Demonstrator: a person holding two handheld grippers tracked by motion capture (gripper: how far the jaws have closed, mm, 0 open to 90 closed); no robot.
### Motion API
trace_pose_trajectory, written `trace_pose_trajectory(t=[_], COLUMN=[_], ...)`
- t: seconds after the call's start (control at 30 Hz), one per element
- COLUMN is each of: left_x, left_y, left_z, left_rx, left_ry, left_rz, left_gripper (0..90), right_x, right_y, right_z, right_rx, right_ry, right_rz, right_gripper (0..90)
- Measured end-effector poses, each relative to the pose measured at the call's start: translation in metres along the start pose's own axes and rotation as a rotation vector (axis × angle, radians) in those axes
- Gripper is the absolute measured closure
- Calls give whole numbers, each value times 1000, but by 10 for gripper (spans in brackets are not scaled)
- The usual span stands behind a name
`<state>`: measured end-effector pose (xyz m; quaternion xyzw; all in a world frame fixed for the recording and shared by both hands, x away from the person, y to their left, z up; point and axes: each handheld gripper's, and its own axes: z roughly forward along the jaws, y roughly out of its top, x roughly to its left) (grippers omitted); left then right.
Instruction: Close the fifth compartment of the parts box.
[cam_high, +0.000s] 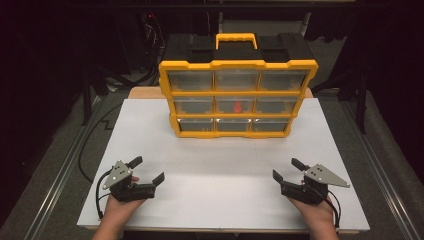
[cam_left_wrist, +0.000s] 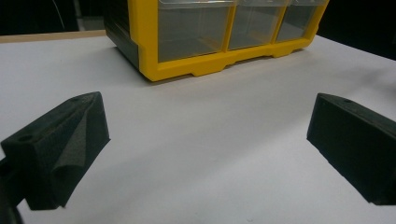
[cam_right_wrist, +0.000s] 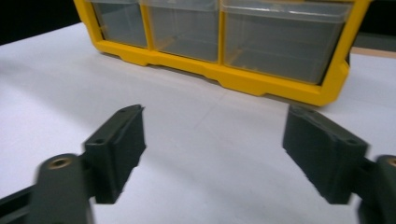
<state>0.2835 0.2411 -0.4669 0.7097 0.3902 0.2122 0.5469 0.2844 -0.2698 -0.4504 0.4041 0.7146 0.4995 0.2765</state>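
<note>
My left gripper (cam_high: 149, 170) and right gripper (cam_high: 286, 170) sit near the board's (cam_high: 220, 200) front corners, jaws wide open, holding nothing, with lots of bare board between them. The box (cam_high: 237, 97) stands upright at the back edge, drawers facing me. Something red (cam_high: 238, 106) lies in its middle drawer.

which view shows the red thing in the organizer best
The high view: it takes in the whole yellow drawer organizer, and the red item shows through the clear middle drawer of the middle row. The left and right gripper views take in the bottom-row drawers, and those look empty.
</note>
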Motion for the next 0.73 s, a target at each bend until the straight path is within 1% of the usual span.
trace_pose_trajectory(t=[0.1, 0.2, 0.27, 0.3, 0.43, 0.5, 0.53, 0.67, 0.73], left_x=[0, -1, -1, -1, 0, -1, -1, -2, -2], left_y=[0, 1, 1, 1, 1, 1, 1, 1, 1], left_z=[-1, 0, 0, 0, 0, 0, 0, 1, 1], left_rx=[-1, -2, -3, -1, 0, -2, -2, -3, -3], left_ry=[0, -2, -3, 0, 10, 12, 12, 14, 14], left_rz=[1, 2, 7, 10, 5, 6, 8, 4, 4], left_gripper=[3, 3, 3, 3, 3, 3, 3, 3, 3], right_x=[5, 9, 9, 8, 1, 0, 0, 1, 1], right_y=[3, 4, 4, 3, 0, 0, 0, -1, 0], right_z=[-4, -11, -16, -17, -16, -15, -16, -17, -17], right_rx=[-25, -46, -47, -47, -41, -44, -47, -51, -53], right_ry=[6, -8, -15, -18, -40, -52, -51, -50, -49], right_rz=[-18, -26, -24, -31, 0, 0, 3, -13, -7], right_gripper=[118, 1, 1, 1, 1, 1, 1, 1, 1])
